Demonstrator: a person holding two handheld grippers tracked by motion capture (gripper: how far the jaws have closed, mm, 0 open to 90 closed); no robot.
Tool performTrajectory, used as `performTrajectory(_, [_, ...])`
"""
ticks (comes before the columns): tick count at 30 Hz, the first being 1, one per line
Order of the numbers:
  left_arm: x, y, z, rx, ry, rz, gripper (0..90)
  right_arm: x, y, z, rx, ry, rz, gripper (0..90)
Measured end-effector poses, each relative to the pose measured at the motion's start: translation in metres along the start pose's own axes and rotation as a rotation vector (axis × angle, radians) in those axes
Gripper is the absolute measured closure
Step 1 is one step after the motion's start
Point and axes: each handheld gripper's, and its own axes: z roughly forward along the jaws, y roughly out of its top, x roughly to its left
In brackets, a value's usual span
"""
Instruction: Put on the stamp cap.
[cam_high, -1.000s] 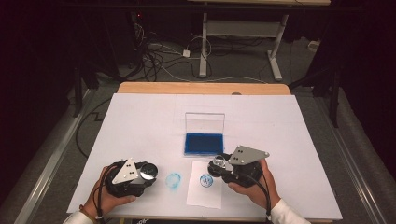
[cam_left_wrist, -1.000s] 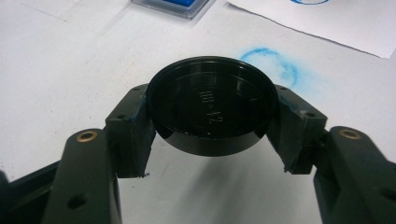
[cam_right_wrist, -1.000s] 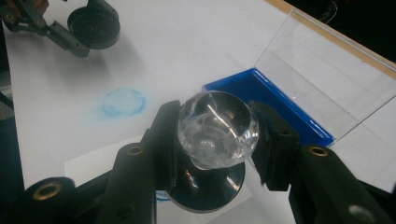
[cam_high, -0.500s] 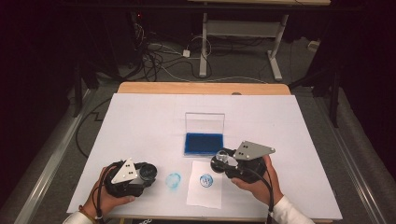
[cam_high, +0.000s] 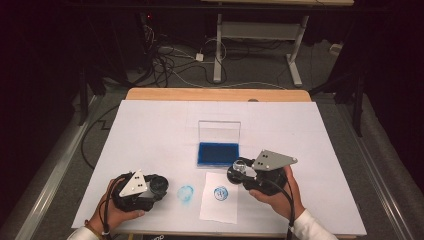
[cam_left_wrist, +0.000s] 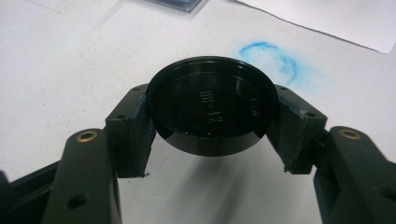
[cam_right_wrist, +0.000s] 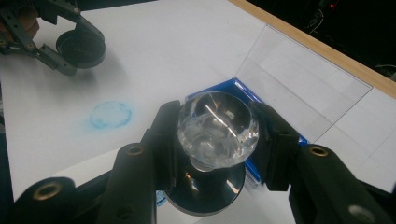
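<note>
My right gripper (cam_high: 241, 171) is shut on a stamp (cam_high: 240, 167) with a clear round knob (cam_right_wrist: 217, 127) and a black base, held just off the front right corner of the blue ink pad (cam_high: 217, 153). The pad's clear lid (cam_high: 219, 131) stands open behind it. My left gripper (cam_high: 159, 186) is shut on a round black cap (cam_left_wrist: 210, 105), held low over the white table at the front left. A white sheet of paper (cam_high: 220, 207) with a round blue print (cam_high: 220, 193) lies between the two grippers.
A blue ink smudge (cam_high: 186, 194) marks the white table cover (cam_high: 150, 135) beside the paper, close to the cap. A wooden table edge (cam_high: 215, 94) runs along the far side. Cables and a desk frame stand on the floor beyond.
My right gripper has carried the stamp a little up and away from the paper toward the ink pad. The left gripper and cap have stayed put.
</note>
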Motion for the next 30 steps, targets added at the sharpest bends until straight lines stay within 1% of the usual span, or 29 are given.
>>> performTrajectory(5, [0.000, 0.001, 0.002, 0.004, -0.008, -0.002, 36.3, -0.001, 0.000, -0.002, -0.005, -0.003, 0.007, 57.0])
performTrajectory(12, [-0.003, 0.003, 0.006, 0.012, -0.013, 0.008, 36.4, -0.003, 0.000, -0.006, -0.013, -0.016, 0.009, 57.0])
performTrajectory(18, [-0.004, 0.006, 0.010, 0.016, -0.019, 0.013, 36.4, -0.004, 0.002, -0.011, -0.033, -0.028, 0.013, 57.0])
performTrajectory(22, [-0.006, 0.011, 0.011, 0.007, -0.022, 0.025, 36.4, -0.003, 0.002, -0.013, -0.037, -0.027, 0.010, 57.0])
performTrajectory(25, [-0.008, 0.017, 0.015, -0.001, -0.034, 0.031, 36.4, -0.002, 0.003, -0.014, -0.041, -0.031, 0.003, 57.0])
performTrajectory(27, [-0.010, 0.020, 0.018, -0.001, -0.040, 0.040, 36.4, -0.001, 0.003, -0.016, -0.046, -0.039, 0.009, 57.0])
performTrajectory(30, [-0.014, 0.025, 0.022, -0.004, -0.050, 0.052, 36.4, -0.001, 0.005, -0.018, -0.055, -0.036, 0.012, 57.0])
